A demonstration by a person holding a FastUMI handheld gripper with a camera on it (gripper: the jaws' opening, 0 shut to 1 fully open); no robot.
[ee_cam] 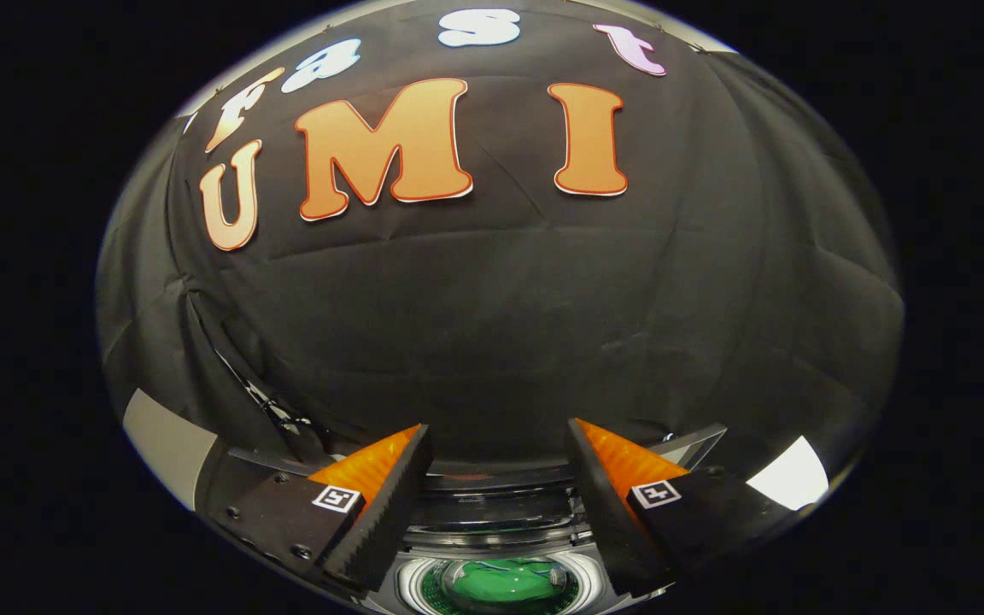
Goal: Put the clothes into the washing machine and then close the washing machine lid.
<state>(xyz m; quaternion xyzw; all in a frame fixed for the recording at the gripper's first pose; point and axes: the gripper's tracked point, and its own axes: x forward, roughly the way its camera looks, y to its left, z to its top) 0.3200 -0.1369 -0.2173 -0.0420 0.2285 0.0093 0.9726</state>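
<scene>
the gripper [499, 444] is held wide, its two fingers spread well apart with nothing between them and neither finger touching anything. each finger carries a small square black-and-white marker on its outer block.

below and between the fingers sits the small top-loading washing machine [492, 521], seen from above and behind. its round drum opening shows a pale ring rim, and inside the drum lies the green piece of clothing [500, 581], crumpled and filling the middle of the drum. nothing green hangs over the ring rim.

just ahead of the drum, between the fingertips, a dark glossy curved band with clear ribbed plastic stands at the back edge of the machine; it looks like the transparent washing machine lid [492, 504] raised, though how far it is tilted i cannot tell. a grey slanted edge of the machine's body pokes out beyond the right finger.

beyond the fingers the room is open up to the black cloth wall [492, 325], which hangs in loose creases. pale patches of a light surface [169, 442] show at either side, past the outer edges of the fingers; a thin dark cable runs down near the left one.
</scene>
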